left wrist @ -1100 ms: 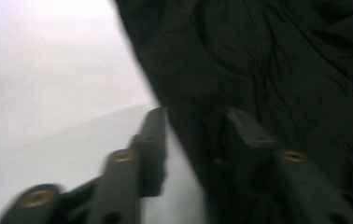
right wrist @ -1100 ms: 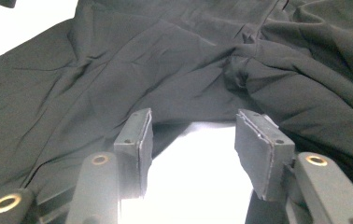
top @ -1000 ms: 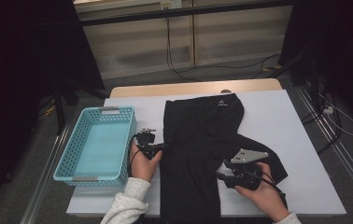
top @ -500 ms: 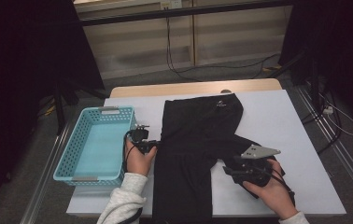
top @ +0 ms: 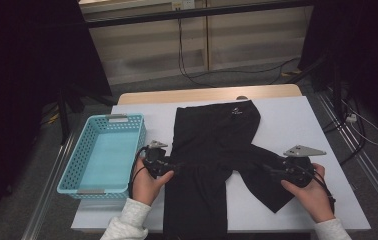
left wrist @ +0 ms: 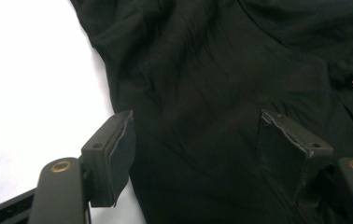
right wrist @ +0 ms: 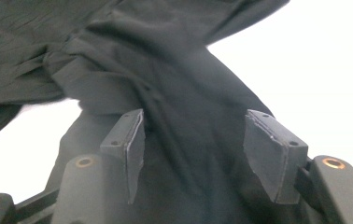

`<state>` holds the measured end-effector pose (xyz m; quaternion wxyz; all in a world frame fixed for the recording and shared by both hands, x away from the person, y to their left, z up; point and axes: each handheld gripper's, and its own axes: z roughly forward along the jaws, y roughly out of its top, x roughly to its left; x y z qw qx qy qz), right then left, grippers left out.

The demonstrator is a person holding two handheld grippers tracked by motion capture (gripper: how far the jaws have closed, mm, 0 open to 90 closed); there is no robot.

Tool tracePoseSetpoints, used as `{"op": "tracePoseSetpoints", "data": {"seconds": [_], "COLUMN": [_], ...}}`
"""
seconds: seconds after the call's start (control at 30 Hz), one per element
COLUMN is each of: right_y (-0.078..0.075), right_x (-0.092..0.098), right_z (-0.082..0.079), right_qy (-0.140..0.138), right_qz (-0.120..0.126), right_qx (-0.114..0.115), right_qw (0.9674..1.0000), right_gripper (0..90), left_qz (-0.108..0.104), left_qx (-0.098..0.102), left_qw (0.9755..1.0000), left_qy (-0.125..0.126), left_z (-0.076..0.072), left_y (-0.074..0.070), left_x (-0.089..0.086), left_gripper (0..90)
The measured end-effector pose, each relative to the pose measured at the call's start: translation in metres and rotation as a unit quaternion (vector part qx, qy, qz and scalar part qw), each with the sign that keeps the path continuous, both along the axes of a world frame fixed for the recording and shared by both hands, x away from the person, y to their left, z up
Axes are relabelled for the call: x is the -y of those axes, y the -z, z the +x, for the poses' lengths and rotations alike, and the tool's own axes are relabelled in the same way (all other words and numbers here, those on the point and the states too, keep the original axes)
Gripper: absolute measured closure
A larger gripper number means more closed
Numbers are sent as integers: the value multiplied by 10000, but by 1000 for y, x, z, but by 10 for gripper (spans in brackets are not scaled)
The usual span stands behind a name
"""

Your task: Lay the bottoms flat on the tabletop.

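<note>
Basket (top: 102,155), light blue and empty, sits at the left edge of the white table (top: 297,130), just beside the garment and not touching it. Left gripper (top: 169,167) is at the left edge of the black garment (top: 212,150); in the left gripper view its pads (left wrist: 121,156) stand apart over the cloth (left wrist: 202,116), and the jaws have just been opening, with fabric lying between them but nothing pinched. Judgement: a release, so this side of the fold looks finished. The garment lies across the middle of the table, its top toward the far edge, a narrow strip running down to the near edge, and a sleeve drawn out toward the lower right. Right gripper (top: 277,171) is at that sleeve, grey plate on top; in the right gripper view the pads (right wrist: 270,154) stand spread with the sleeve (right wrist: 184,107) passing between them, not pressing on it, and these jaws too have opened a little further. Progress, as judged: early to middle. The body is roughly narrowed on the left, but the right sleeve lies loose and rumpled. Left to do: fold the sleeve in, fold the length, then probably move the bundle to the basket.
</note>
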<state>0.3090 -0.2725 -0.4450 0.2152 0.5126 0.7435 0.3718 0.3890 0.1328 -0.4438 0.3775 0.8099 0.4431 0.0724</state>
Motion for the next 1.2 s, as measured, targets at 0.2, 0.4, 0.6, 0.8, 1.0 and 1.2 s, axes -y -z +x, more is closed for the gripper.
{"op": "tracePoseSetpoints", "data": {"seconds": [0.2, 0.4, 0.6, 0.8, 1.0, 1.2], "right_y": [3, 16, 17, 15, 12, 2], "right_x": [21, 26, 25, 13, -3, -9], "right_z": [1, 2, -1, -8, -16, -15], "right_qy": [322, 386, 108, -296, -676, -730], "right_qz": [-74, -249, -223, 90, 115, 25], "right_qx": [-23, -220, -342, -589, -747, -490], "right_qw": [9995, 9987, 9991, 9978, 9948, 9961], "right_gripper": [416, 441, 801, 887, 882, 691], "left_qz": [-26, -40, -90, -216, -209, -225], "left_qx": [16, 9, -3, 47, 5, 16], "left_qw": [9995, 9992, 9991, 9987, 9983, 9984], "left_qy": [313, 398, 413, 462, 536, 518], "left_z": [-4, -7, -7, -10, -11, -11], "left_y": [1, 2, 1, -4, -2, -3], "left_x": [6, 9, 10, 15, 18, 16], "left_gripper": [245, 237, 237, 235, 235, 234]}}
